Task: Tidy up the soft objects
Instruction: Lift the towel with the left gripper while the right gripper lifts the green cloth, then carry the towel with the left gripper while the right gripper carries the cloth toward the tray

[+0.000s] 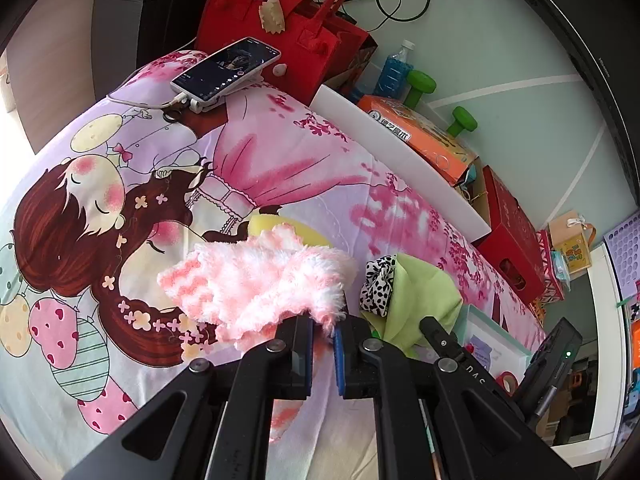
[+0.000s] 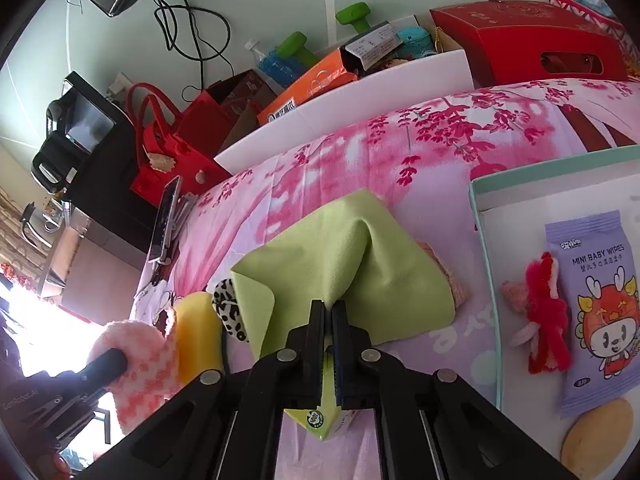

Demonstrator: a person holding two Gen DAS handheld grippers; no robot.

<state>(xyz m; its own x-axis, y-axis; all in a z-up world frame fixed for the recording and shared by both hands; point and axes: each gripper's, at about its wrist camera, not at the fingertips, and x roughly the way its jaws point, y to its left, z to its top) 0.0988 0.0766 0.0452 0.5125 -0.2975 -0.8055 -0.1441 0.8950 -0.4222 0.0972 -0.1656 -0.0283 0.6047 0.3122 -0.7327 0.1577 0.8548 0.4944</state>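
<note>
My left gripper (image 1: 323, 325) is shut on the edge of a fluffy pink-and-white cloth (image 1: 256, 280), which spreads over the cartoon bedsheet (image 1: 280, 168). Behind that cloth peeks a yellow sponge (image 1: 276, 228). In the right wrist view my right gripper (image 2: 331, 307) is shut on the near edge of a green cloth (image 2: 360, 264), its labelled corner hanging between the jaws. A black-and-white spotted scrunchie (image 2: 229, 312) lies by the green cloth's left side. The same green cloth (image 1: 420, 292) and scrunchie (image 1: 378, 284) show to the right in the left wrist view.
A teal-rimmed box (image 2: 478, 216) at the right holds a baby wipes pack (image 2: 596, 312), a red plush toy (image 2: 544, 312) and a round yellow pad (image 2: 598, 436). A phone (image 1: 226, 68), a red felt bag (image 1: 276, 28), a white board (image 1: 400, 156) and boxes line the bed's far side.
</note>
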